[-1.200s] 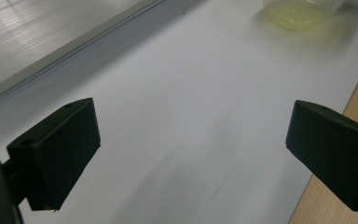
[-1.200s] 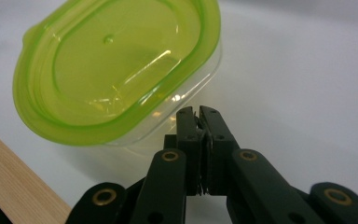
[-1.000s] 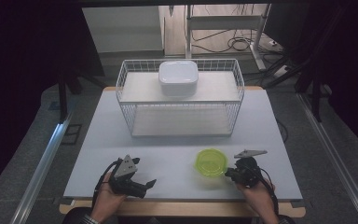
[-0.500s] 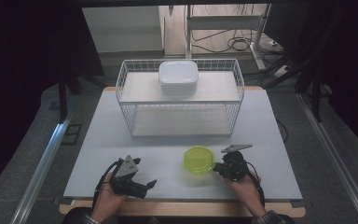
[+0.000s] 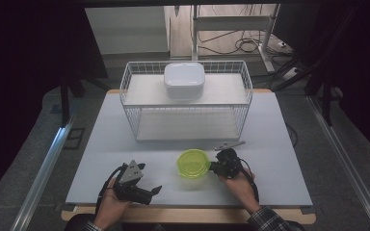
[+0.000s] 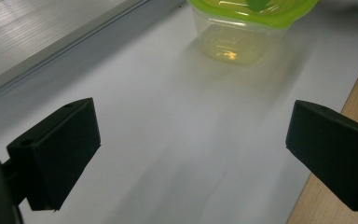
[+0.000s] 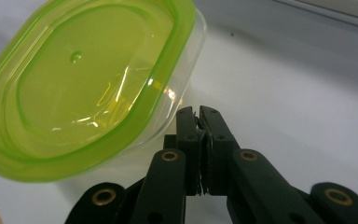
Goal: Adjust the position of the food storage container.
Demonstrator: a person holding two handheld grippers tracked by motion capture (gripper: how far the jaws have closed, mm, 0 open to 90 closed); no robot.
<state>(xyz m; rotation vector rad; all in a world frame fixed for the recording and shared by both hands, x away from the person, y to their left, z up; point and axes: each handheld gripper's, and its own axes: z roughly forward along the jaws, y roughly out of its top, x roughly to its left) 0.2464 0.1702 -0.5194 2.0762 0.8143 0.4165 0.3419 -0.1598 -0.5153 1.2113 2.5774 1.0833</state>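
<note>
Green-lidded and clear below, the tub (image 5: 193, 163) sits on the near part of the white table (image 5: 279, 144), between the two grippers and in front of the wire basket (image 5: 243, 103). The right gripper (image 5: 218, 167) lies just beside the tub's right edge; in the right gripper view its jaws are pressed together with nothing between them, their tips right at the tub's (image 7: 88, 84) clear wall, though whether they touch it is hard to tell from that angle. The tub's near corner is cut off by that view's left edge. The left gripper (image 5: 150, 191) rests near the table's front edge, apart from the tub, its jaws spread wide over bare table. In the left gripper view the tub (image 6: 249, 25) is cropped at the top, so little of its lid shows. A white box (image 5: 183, 79) stands on the basket's upper shelf. A thin grey item (image 5: 230, 145) lies behind the right gripper, too small to identify.
</note>
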